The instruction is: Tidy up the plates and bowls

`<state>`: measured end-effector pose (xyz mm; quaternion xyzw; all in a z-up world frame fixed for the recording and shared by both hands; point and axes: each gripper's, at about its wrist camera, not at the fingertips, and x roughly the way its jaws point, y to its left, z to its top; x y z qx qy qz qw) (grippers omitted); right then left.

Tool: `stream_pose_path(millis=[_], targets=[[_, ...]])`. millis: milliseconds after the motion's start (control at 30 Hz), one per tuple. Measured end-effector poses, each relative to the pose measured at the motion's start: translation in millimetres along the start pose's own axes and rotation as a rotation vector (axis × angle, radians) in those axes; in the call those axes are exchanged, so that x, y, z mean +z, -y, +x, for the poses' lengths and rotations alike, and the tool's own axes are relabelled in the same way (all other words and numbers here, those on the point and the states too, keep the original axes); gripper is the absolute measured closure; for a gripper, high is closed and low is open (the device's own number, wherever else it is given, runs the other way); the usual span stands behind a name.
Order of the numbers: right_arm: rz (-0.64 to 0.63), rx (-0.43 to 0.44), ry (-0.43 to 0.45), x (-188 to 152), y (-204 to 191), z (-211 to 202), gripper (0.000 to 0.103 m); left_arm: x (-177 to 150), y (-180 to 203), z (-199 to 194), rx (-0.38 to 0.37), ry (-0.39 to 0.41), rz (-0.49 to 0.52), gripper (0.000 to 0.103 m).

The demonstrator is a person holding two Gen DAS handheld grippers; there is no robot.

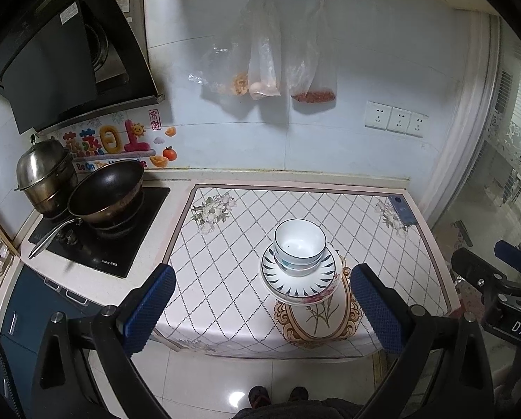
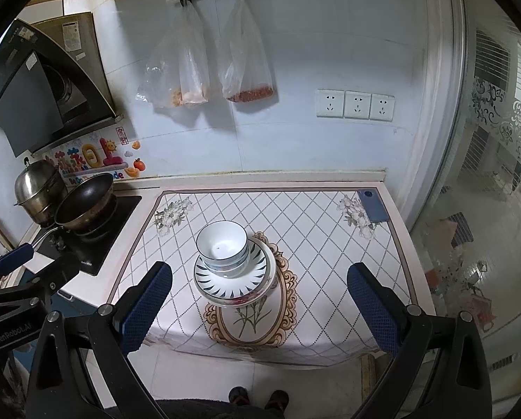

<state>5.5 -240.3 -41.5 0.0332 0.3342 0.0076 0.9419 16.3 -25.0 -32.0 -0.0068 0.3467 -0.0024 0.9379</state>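
Note:
One stack of crockery stands in the middle of the patterned counter mat. White bowls (image 1: 299, 244) (image 2: 222, 246) with thin dark rims are nested on a plate with black leaf marks (image 1: 300, 277) (image 2: 234, 279), which lies on a flowered plate (image 1: 312, 299) (image 2: 241, 301). My left gripper (image 1: 263, 309) hovers open above the counter's front edge, short of the stack, nothing between its blue pads. My right gripper (image 2: 259, 309) is likewise open and empty, held back and above the stack. Each gripper's body shows at the edge of the other's view.
A black wok (image 1: 106, 192) and a steel steamer pot (image 1: 45, 174) sit on the stove at left. A blue phone (image 1: 402, 209) (image 2: 372, 206) lies at the mat's far right corner. Plastic bags (image 1: 263, 52) hang on the wall. The person's feet (image 1: 277, 396) stand on the floor below.

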Motion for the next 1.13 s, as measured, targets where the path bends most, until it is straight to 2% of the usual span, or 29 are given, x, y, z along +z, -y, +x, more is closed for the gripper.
stream_pose_path(millis=[1133], targets=[[-0.003, 0.016, -0.022, -4.9, -1.4, 5.2, 0.001, -6.6, -7.4, -0.1, 0.021, -0.021, 0.001, 0.000]])
